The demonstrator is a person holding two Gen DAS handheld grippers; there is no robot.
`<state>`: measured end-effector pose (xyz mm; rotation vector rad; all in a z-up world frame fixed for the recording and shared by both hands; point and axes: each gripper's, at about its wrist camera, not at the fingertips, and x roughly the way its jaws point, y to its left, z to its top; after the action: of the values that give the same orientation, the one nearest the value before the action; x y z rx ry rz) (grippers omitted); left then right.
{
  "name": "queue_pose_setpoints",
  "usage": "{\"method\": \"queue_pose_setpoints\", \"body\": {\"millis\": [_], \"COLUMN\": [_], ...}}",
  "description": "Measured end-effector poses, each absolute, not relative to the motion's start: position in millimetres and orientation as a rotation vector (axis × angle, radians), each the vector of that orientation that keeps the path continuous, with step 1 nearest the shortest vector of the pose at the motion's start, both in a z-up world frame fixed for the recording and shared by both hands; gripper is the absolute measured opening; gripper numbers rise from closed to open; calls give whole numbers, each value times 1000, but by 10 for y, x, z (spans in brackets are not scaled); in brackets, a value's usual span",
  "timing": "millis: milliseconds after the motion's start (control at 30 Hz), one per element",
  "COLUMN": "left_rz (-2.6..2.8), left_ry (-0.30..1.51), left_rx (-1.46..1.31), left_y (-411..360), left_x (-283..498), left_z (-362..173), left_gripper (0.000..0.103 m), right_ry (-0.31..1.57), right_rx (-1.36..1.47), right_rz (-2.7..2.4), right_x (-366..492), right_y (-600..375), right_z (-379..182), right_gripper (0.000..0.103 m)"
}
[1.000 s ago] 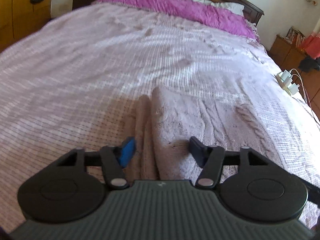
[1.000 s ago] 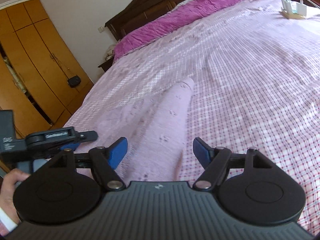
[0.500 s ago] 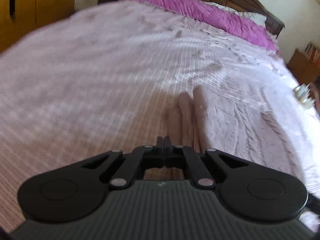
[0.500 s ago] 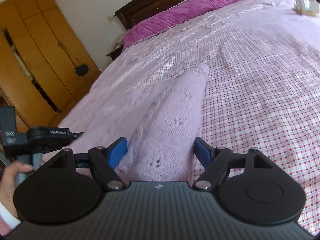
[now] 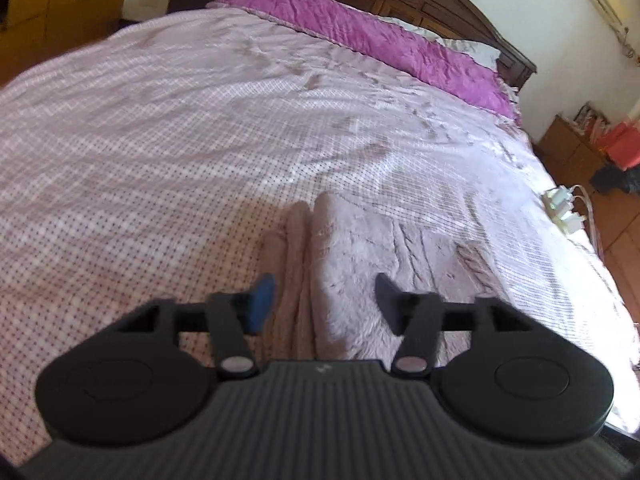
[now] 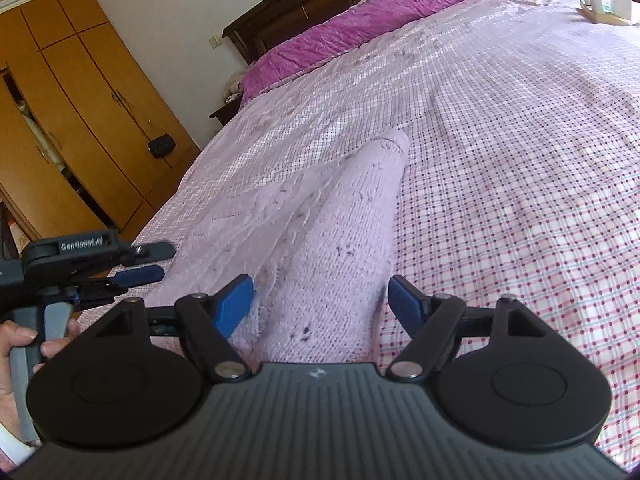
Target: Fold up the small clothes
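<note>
Left wrist view: the left gripper [image 5: 324,300] has its jaws spread wide and holds nothing; they straddle the left edge of a pale pink knitted sweater [image 5: 372,248] lying flat on the checked bedspread [image 5: 160,140]. A folded sleeve [image 5: 294,240] runs along that edge, just beside the blue left finger [image 5: 262,300]. Left of the sweater the bedspread lies bare out to the bed's edge, and ahead it stays bare up to the purple pillow [image 5: 380,36] at the headboard. To the right, white chargers [image 5: 564,212] sit at the bed's right edge.

Right wrist view: at far left the person's left hand [image 6: 16,352] grips the other tool's handle, its jaws parted beside the sweater's left edge. The right gripper [image 6: 322,304] is also wide open and grips nothing, with a sleeve [image 6: 352,224] between its fingers. The sleeve's long axis runs straight away from the camera, its cuff pointing toward the pillow. Bare bedspread [image 6: 520,160] spreads to the right
</note>
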<state>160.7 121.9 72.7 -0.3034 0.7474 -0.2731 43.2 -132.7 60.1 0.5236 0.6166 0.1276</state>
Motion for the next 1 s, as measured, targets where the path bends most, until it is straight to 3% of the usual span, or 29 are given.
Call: {"method": "queue_pose_setpoints", "body": {"millis": [300,333,367,467,500,733,833,867,900,967,1000], "left_rz": [-304,-306,-316,-291,-272,-232,-241,-243,-249,-252,-247], "left_ry": [847,839,826,789,774,765,758,768,774,781,779], "left_rx": [-395,-395,-382,-360,-355,-331,-360,-378,-392,-405,-404], "left_y": [1059,1062,1059,1085,1111,1314,1315,1326,1337,1356,1356], "left_x": [1853,1846,1826,1715,1664,1487,1461,1465,1467,1452,1441], "left_z": [419,412,416,476,507,483,572,600,621,654,659], "left_gripper": [58,51,34,24,14,13,17,29,47,71,74], "right_ry": [613,617,623,645,652,675,694,697,698,700,702], "right_rx": [562,565,570,593,599,525,554,572,587,595,596], "right_rz": [116,109,108,121,127,195,194,195,196,202,206], "right_x": [579,626,673,782,806,840,858,857,854,849,854], "right_y": [-1494,-1520,-1545,-1587,-1587,-1409,-1425,-1447,-1471,-1502,-1514], "right_z": [589,584,574,538,532,526,464,453,449,446,447], "right_gripper": [83,83,83,84,84,84,85,85,85,86,86]}}
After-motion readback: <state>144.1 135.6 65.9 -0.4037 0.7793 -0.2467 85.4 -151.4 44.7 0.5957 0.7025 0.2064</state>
